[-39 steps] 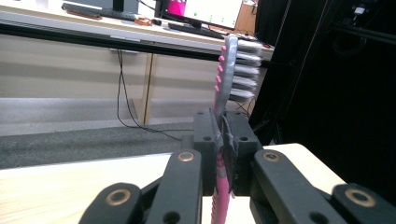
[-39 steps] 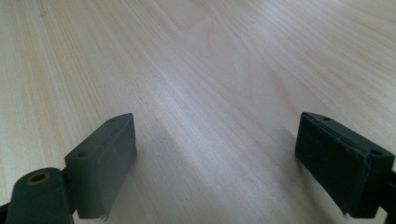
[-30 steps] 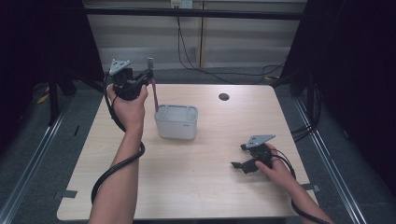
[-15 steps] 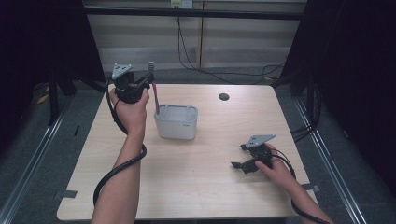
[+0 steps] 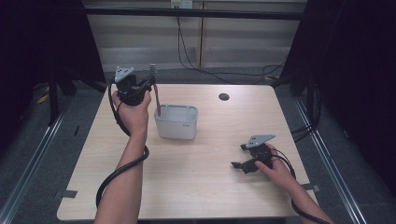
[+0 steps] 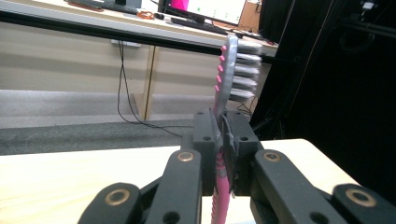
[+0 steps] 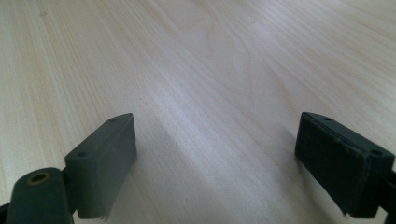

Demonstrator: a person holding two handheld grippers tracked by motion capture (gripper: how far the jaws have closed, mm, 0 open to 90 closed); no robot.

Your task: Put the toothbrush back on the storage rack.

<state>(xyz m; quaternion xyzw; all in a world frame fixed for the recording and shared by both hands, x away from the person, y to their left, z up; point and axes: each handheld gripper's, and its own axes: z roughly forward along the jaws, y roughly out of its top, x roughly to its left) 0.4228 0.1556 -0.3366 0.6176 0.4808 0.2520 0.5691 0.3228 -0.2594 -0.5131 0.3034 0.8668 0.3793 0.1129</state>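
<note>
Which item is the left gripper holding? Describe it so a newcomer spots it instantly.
Start at the white tub near the middle of the wooden table. Just left of it, the left gripper holds a toothbrush upright, bristles on top: the only pink, slender thing here.

A light wooden table (image 5: 196, 186) is standing on a grey floor (image 5: 42, 163). Black cables (image 5: 196, 60) are hanging down the pale wall (image 5: 140, 42).

pink toothbrush (image 5: 158, 100), white bin (image 5: 176, 122), pale wood table (image 5: 196, 186)
</note>
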